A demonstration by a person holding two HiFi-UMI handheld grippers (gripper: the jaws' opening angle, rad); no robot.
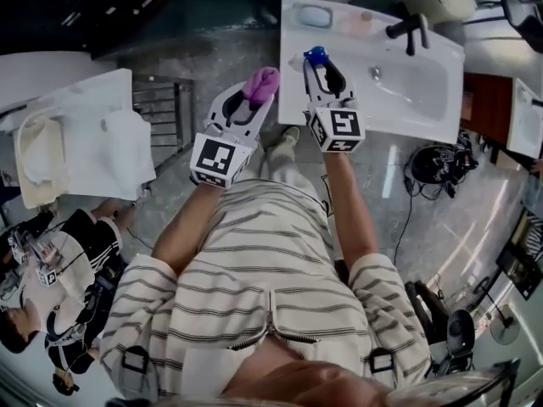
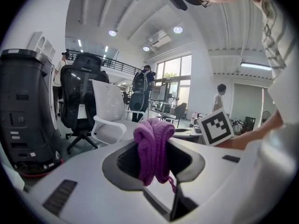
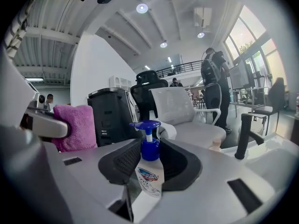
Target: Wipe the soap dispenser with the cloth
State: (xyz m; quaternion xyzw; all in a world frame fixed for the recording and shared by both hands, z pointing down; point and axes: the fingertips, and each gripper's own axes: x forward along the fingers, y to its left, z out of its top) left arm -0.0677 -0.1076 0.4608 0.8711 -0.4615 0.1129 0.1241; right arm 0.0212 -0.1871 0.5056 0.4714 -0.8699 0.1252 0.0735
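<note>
Gripping a bunched purple cloth, the left gripper hangs just left of the sink. The right gripper clamps the soap dispenser upright over the sink's left edge, spout toward the cloth, base hidden.

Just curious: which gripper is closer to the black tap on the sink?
Right. The right gripper, shut on the soap dispenser, is over the sink, short of the black tap; the left gripper, holding the purple cloth, is off the sink's edge, farther away.
</note>
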